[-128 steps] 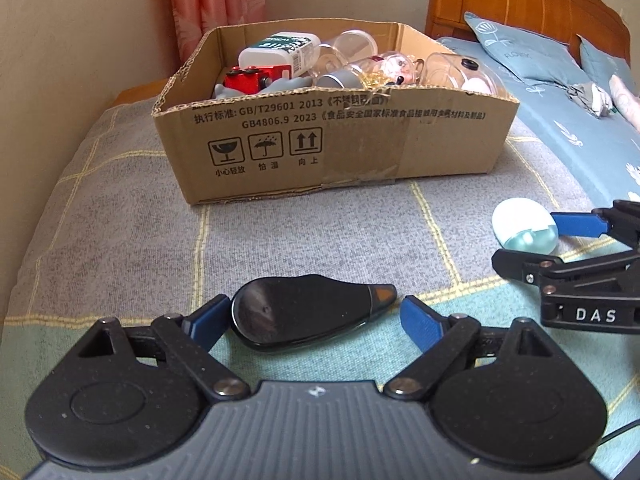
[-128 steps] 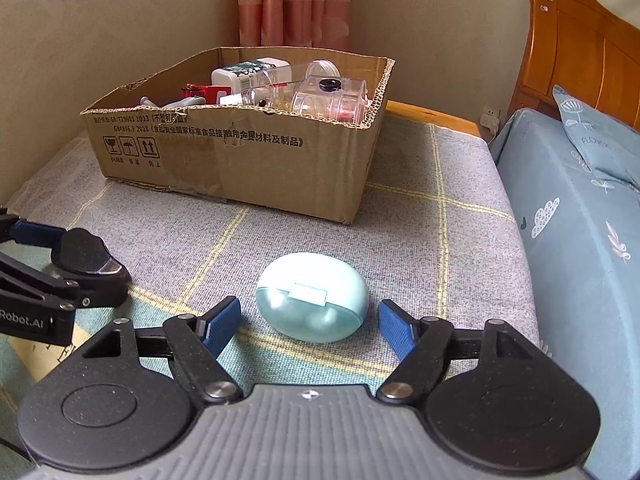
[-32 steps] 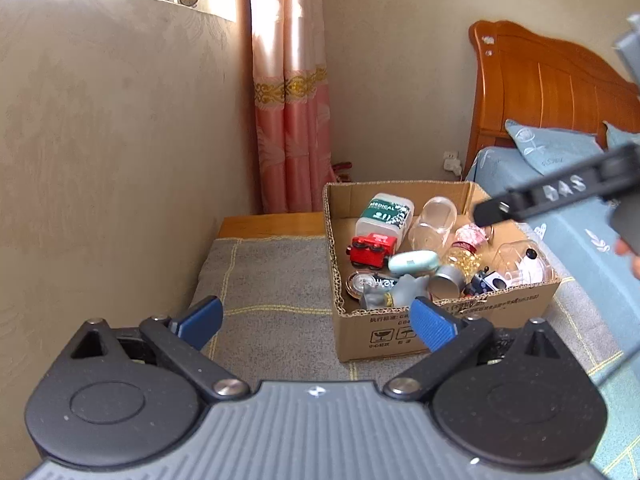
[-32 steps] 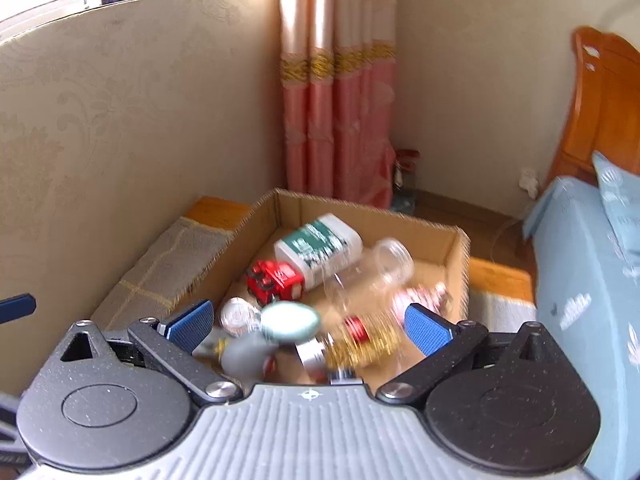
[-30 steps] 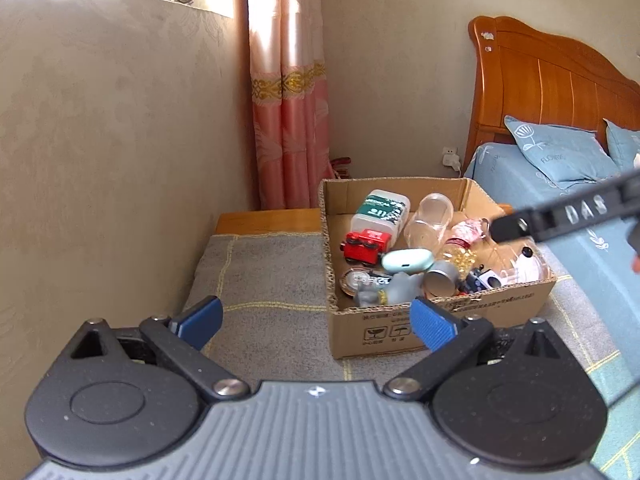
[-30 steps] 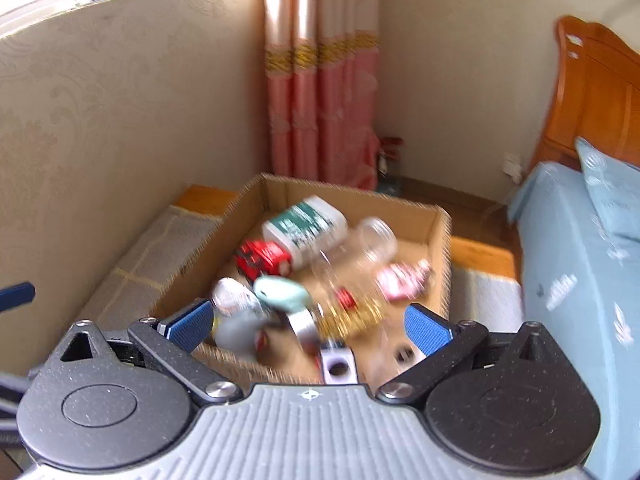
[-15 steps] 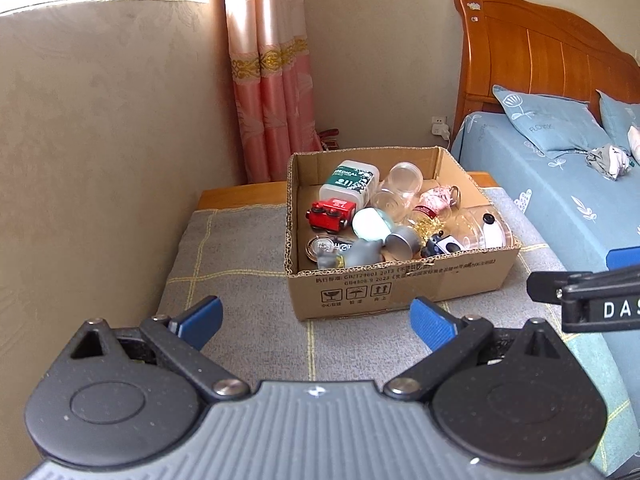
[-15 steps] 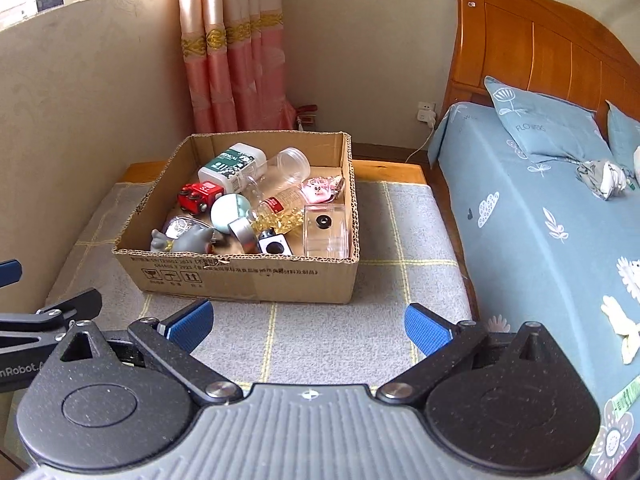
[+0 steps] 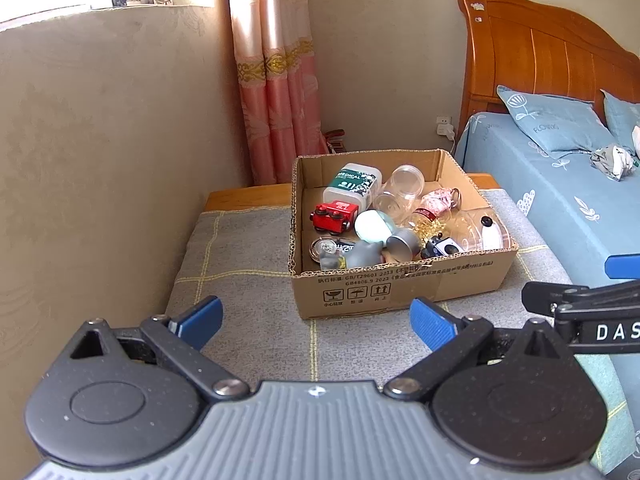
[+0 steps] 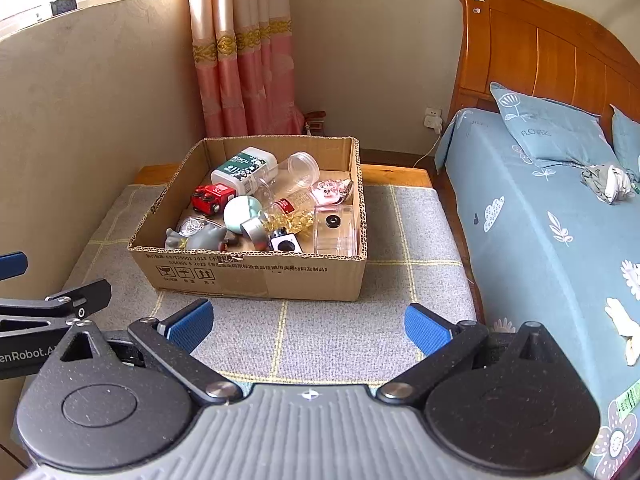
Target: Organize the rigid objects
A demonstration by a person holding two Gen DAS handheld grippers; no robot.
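A cardboard box stands on a grey checked mat. It holds several rigid objects: a pale blue egg-shaped case, a red toy car, a white medical bottle, clear jars and a grey figure. My left gripper is open and empty, well back from the box. My right gripper is open and empty, also back from the box. The right gripper shows at the right edge of the left wrist view.
A bed with blue sheets and a wooden headboard lies to the right. A beige wall runs along the left. Pink curtains hang behind the box. Grey mat lies in front of the box.
Both grippers have pulled back and up from the box. The black object and the blue case that lay on the mat are gone from it; the blue case now lies in the box.
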